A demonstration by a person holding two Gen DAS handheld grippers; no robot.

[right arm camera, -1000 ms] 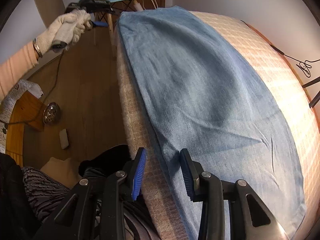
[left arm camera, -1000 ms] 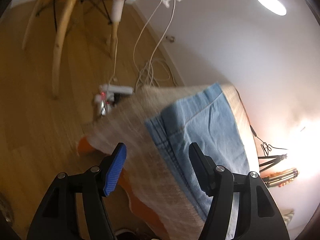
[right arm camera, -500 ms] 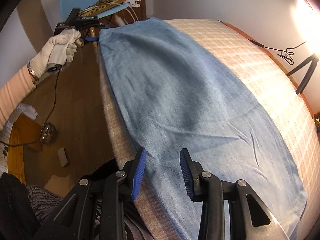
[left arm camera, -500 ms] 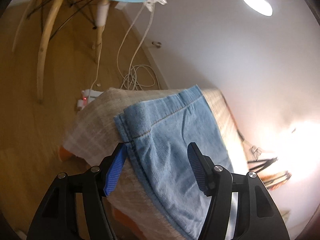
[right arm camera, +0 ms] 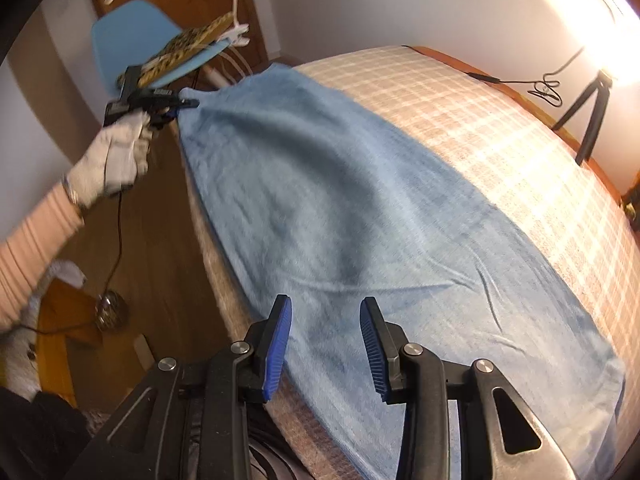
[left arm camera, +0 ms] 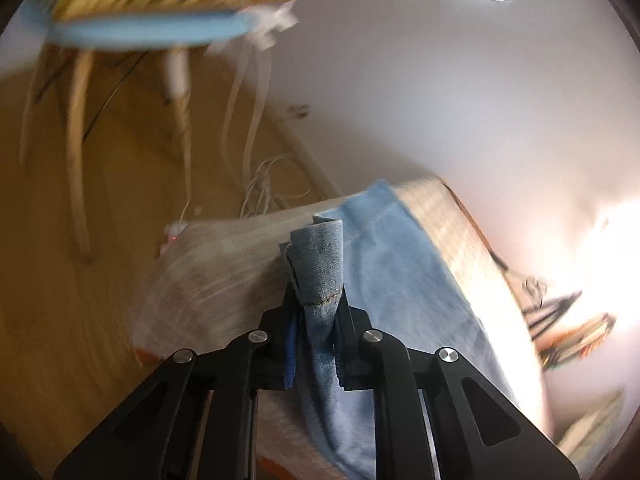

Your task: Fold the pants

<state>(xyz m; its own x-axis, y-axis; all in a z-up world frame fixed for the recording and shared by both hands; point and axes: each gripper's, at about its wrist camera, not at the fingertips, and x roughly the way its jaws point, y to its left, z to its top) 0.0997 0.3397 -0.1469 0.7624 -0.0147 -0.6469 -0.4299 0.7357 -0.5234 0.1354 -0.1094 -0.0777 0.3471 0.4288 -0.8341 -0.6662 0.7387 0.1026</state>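
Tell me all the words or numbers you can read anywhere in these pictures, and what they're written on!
Nothing can be read.
Left gripper: a pale label with small print on its side, too small and blurred to read.
Pants: no tag, brand or writing shows, only orange stitching at the hem in the left wrist view.
Plaid cover: only a check pattern.
Blue chair: no writing visible.

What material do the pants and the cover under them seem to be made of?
The pants look like light blue denim, matte and soft: a stitched hem with tan thread shows where the left hand-held gripper pinches them. The cover looks like woven cloth, perhaps cotton, with a beige and white check pattern.
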